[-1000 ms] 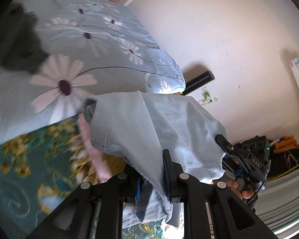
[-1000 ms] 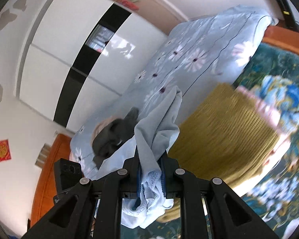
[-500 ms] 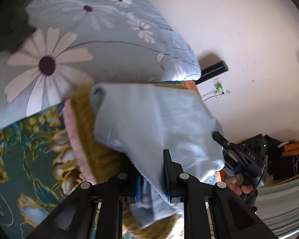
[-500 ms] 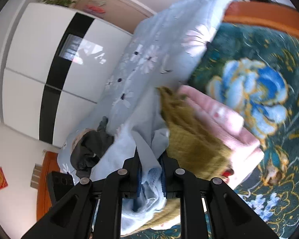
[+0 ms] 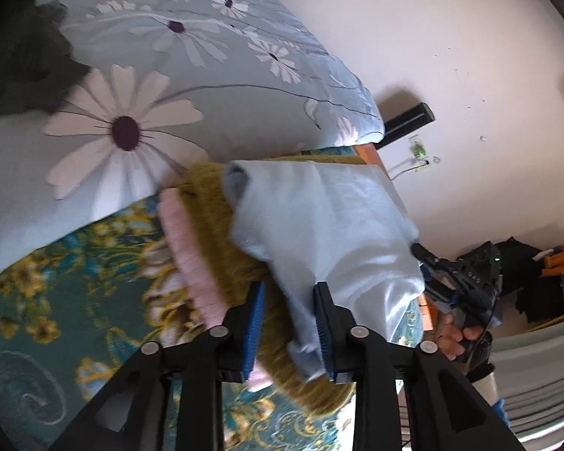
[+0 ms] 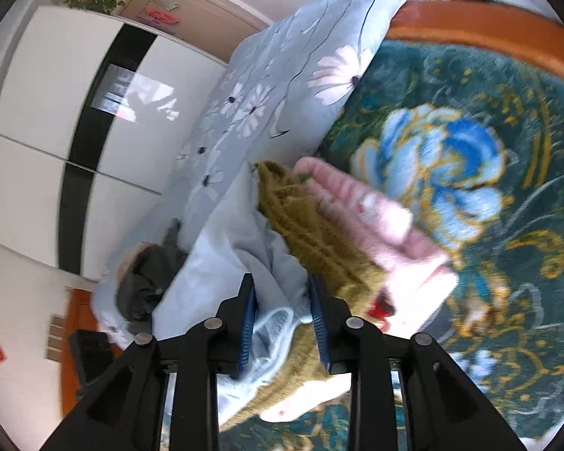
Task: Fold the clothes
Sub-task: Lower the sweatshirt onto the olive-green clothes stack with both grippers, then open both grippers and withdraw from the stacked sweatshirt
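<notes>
opening both jaws, we leave the folded light-blue garment (image 5: 319, 225) lying on the mustard sweater (image 6: 312, 233), its near edge loosely between left gripper (image 5: 288, 323) and right gripper (image 6: 282, 319), neither nearer.

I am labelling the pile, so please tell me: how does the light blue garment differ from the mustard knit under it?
The light blue garment is smooth, thin cloth; the mustard knit is thick and ribbed. The blue one lies on top of the pile, partly rumpled; the mustard one sits beneath it, above a pink folded piece. Both are folded and rest on the teal floral blanket.
</notes>
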`<state>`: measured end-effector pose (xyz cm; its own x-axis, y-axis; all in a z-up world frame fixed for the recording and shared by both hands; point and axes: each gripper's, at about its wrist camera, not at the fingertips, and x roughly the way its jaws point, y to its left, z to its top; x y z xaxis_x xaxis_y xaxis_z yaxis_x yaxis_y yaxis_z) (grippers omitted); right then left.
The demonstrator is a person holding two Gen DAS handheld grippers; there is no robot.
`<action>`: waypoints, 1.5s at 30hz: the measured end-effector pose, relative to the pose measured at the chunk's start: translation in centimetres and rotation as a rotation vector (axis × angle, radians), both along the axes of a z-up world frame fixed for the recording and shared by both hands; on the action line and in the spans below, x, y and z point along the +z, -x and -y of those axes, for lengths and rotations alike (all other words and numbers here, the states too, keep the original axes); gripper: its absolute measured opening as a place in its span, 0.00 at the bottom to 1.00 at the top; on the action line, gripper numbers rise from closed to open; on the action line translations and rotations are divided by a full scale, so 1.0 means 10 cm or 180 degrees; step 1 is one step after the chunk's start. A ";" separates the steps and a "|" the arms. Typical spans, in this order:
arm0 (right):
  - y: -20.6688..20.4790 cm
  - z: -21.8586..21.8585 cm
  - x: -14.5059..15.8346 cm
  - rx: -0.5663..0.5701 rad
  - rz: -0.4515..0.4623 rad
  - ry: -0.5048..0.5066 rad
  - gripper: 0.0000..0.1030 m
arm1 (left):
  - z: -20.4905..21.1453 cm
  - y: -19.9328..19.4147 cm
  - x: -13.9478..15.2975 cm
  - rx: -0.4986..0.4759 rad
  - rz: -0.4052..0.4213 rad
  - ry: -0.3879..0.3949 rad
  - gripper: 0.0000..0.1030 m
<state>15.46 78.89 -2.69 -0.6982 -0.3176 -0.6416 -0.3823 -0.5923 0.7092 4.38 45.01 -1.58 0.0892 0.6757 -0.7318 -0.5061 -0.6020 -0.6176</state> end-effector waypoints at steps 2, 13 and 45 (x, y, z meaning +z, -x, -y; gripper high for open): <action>-0.04 -0.01 0.11 -0.0055 0.0077 -0.0198 0.29 | 0.09 0.01 0.06 0.0110 -0.0145 0.0115 0.33; 0.28 0.81 0.71 0.0535 -0.0173 -0.1082 0.36 | -0.61 -0.62 0.53 -0.0423 -0.1112 0.0184 0.40; -0.39 1.32 0.29 0.0347 0.0149 -0.1414 0.59 | -0.06 -1.02 0.05 -0.0092 -0.0857 0.0372 0.80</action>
<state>19.40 65.68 0.22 -0.6430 -0.0748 -0.7622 -0.3263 -0.8736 0.3610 14.56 45.65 -1.06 -0.1006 0.5855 -0.8044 -0.6604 -0.6440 -0.3861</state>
